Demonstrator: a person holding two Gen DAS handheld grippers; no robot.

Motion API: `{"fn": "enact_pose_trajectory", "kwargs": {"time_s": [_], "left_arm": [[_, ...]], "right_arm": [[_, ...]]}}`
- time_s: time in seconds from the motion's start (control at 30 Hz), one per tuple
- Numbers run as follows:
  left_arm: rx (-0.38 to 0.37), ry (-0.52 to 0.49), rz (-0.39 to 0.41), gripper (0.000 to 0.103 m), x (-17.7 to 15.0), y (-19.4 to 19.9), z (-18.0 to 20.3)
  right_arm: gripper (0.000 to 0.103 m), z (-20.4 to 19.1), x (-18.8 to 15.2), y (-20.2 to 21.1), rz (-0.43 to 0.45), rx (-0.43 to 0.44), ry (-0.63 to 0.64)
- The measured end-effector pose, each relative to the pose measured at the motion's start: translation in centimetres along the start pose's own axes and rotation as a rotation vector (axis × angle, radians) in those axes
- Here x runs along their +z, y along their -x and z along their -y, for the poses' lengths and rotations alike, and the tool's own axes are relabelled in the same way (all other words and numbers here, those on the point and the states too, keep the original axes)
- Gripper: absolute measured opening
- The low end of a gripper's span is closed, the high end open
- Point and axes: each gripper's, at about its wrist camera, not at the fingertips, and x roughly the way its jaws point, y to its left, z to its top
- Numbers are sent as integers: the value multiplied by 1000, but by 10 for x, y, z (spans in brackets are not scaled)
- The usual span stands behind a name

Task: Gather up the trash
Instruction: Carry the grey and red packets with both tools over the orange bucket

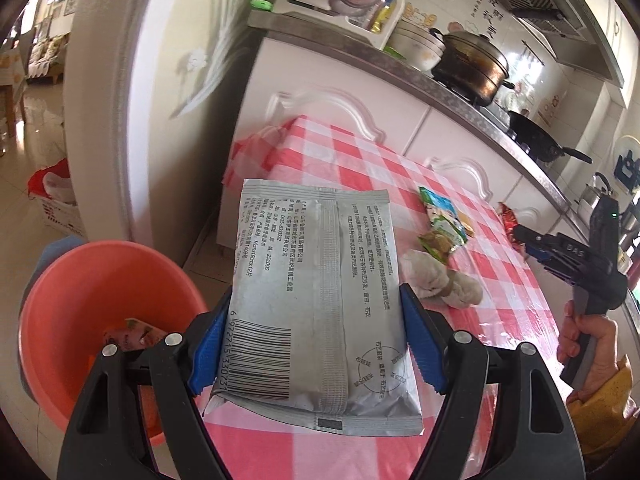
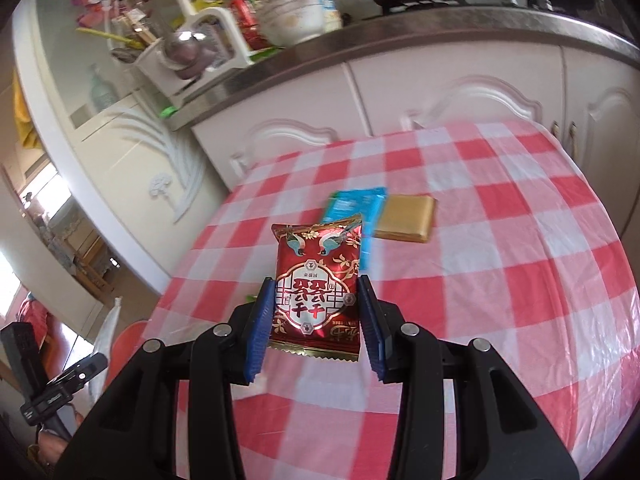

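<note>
**A:** What am I holding, nearest first?

**B:** My left gripper (image 1: pixel 316 344) clamps a flat silver packet (image 1: pixel 320 292), barcode and printed text facing up, above the checked tablecloth (image 1: pixel 360 168). My right gripper (image 2: pixel 316 320) pinches a glossy red snack wrapper (image 2: pixel 318 288) with gold patterns.

**A:** And beyond?

**B:** An orange bucket (image 1: pixel 80 288) sits left; further wrappers (image 1: pixel 444 224) lie on the table.

My left gripper (image 1: pixel 316 344) points forward and down over the near edge of the table, its blue pads (image 1: pixel 420 344) pressed against both long sides of a silver packet (image 1: pixel 320 288). My right gripper (image 2: pixel 316 328) tilts down the same way, jaws narrower, clamping a red snack packet (image 2: pixel 316 284) above the table. In the left view my right hand (image 1: pixel 588 344) grips its handle.
</note>
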Motion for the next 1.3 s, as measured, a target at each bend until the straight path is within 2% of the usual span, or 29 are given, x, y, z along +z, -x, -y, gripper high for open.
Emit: {"fn": "enact_pose_trajectory", "kwargs": {"time_s": [0.37, 0.67, 0.8, 0.97, 1.3], "left_arm": [[132, 111, 60, 77, -3, 28, -68], [251, 221, 77, 77, -14, 40, -126], [280, 253, 77, 77, -21, 43, -144], [301, 285, 73, 77, -30, 47, -161], [315, 306, 57, 78, -38, 41, -176]], "right_arm": [[42, -107, 3, -12, -52, 172, 182], [42, -204, -23, -48, -164, 321, 347], [42, -240, -40, -67, -215, 369, 412], [42, -275, -62, -89, -281, 404, 481], [42, -311, -99, -124, -382, 410, 574]]}}
